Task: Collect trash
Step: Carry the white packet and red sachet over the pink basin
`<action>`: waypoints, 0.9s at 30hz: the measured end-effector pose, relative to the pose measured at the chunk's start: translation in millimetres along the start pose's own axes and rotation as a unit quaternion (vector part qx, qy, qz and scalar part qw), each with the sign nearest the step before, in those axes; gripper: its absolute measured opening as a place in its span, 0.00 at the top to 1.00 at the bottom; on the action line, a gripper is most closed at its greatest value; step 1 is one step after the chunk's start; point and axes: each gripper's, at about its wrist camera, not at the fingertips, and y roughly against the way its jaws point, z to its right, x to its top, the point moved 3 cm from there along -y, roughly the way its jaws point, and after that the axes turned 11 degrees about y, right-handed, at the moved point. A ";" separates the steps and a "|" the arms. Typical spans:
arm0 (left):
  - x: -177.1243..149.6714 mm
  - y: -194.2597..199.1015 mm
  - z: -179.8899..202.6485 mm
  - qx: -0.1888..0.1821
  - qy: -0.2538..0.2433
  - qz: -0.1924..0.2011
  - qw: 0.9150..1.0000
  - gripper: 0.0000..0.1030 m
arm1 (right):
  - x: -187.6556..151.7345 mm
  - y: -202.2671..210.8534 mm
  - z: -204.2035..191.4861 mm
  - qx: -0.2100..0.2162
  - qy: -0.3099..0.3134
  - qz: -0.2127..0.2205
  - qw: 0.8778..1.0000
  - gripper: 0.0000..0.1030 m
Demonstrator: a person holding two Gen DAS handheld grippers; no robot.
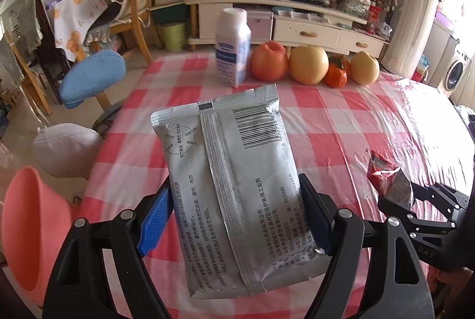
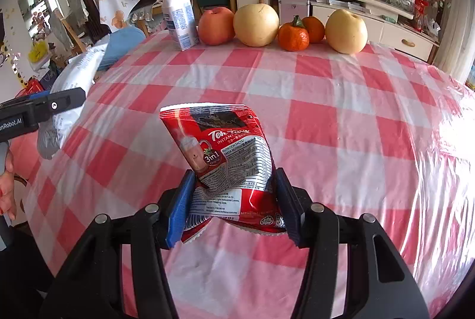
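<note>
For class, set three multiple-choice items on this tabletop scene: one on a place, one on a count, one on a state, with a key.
1. Where does the white bottle stand?
A. left end of the fruit row
B. between the two oranges
C. in the pink bin

2. How many pieces of fruit line the table's far edge?
A. three
B. five
C. seven

3. What is the left hand-held gripper doing?
A. hanging open, nothing in it
B. gripping the silver packet
C. gripping the bottle

Key: 1 A, it stands beside the red apple; 2 B, an apple, two pears, two oranges; 3 B, both pads press the packet's sides.
</note>
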 end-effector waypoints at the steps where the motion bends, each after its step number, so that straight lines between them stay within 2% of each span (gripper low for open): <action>1: 0.6 3.0 -2.9 0.001 0.001 0.003 1.000 0.23 | -0.1 1.1 -3.0 0.002 -0.002 0.001 1.000 0.46; 7: 3.4 19.9 -21.4 0.009 0.004 0.021 1.000 0.23 | 1.0 5.6 -19.6 0.009 -0.005 0.006 1.000 0.46; 16: 7.2 47.3 -57.3 0.032 0.014 0.057 0.998 0.23 | 12.5 13.3 -65.3 0.026 0.016 0.019 0.999 0.46; 27: 11.1 66.6 -105.6 0.056 0.045 0.081 0.994 0.23 | 26.7 12.7 -124.1 0.048 0.040 0.025 0.998 0.46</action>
